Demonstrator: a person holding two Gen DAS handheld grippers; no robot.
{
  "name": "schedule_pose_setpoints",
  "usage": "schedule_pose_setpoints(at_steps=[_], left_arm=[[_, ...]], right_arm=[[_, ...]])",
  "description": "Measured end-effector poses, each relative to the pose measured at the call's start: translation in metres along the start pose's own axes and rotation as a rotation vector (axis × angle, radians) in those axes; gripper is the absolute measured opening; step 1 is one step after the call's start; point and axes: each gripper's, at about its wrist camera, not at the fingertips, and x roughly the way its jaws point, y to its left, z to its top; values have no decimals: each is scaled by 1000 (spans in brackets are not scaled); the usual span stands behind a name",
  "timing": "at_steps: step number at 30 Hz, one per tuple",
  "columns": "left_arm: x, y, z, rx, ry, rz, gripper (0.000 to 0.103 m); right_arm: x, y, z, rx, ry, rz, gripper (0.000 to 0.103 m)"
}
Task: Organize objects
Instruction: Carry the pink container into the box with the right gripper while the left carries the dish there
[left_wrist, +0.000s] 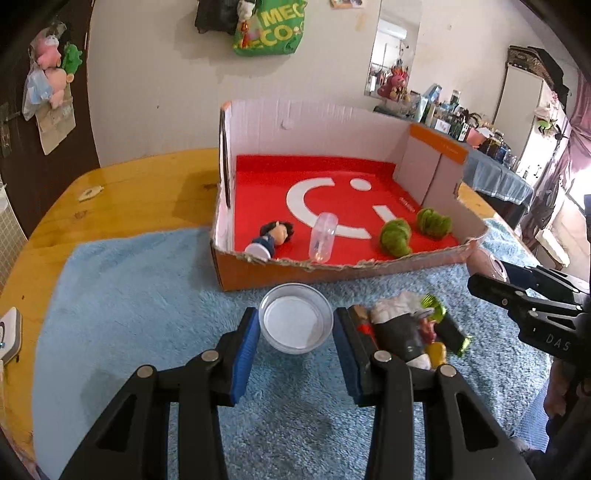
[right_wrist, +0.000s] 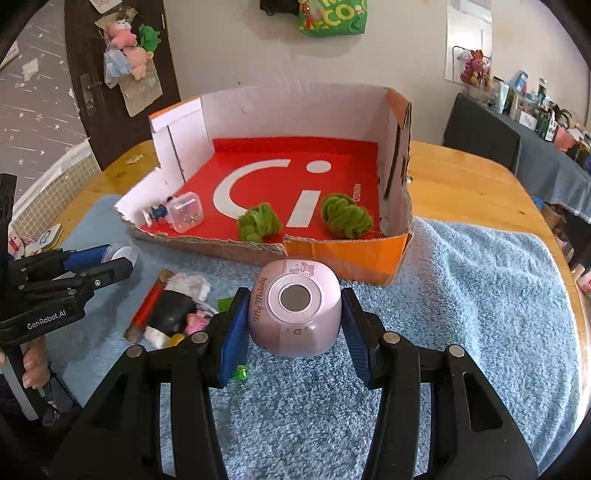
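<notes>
My left gripper (left_wrist: 295, 325) is shut on a small clear round container (left_wrist: 295, 323) with a white bottom, held just above the blue towel (left_wrist: 147, 295). In the right wrist view, my right gripper (right_wrist: 293, 314) is shut on a pink rounded "My Melody" gadget (right_wrist: 293, 308). Ahead lies an open cardboard box (left_wrist: 258, 271) with a red floor; in it are a small figurine (left_wrist: 271, 238), a clear plastic case (left_wrist: 323, 236) and two green fuzzy bundles (left_wrist: 397, 236) (left_wrist: 434, 220). A heap of small items (left_wrist: 410, 332) lies on the towel between the grippers.
The towel covers the near part of a round wooden table (left_wrist: 129, 192). The box has tall white walls (right_wrist: 295, 110) at the back and sides and a low torn front edge. A small white object (left_wrist: 9, 332) sits at the table's left edge. A hand (right_wrist: 35, 365) holds the left gripper's handle.
</notes>
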Motion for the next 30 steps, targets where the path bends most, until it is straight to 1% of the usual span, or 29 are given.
schedule_pose_setpoints(at_steps=[5, 17, 21, 26, 28, 30], left_arm=[[-10, -2, 2, 1, -28, -2, 43], [-23, -7, 5, 15, -52, -14, 43], [-26, -11, 15, 26, -60, -32, 43], [-24, -20, 36, 45, -66, -66, 43], [-20, -24, 46, 53, -59, -84, 43], [-11, -27, 58, 53, -36, -121, 43]], right_arm=[[-11, 5, 3, -15, -20, 9, 46], [-21, 10, 2, -32, -28, 30, 46], [-24, 12, 10, -41, -32, 52, 46], [-22, 10, 27, -54, -41, 53, 46], [-18, 8, 36, -62, -38, 53, 46], [-12, 7, 48, -81, -33, 49, 46]])
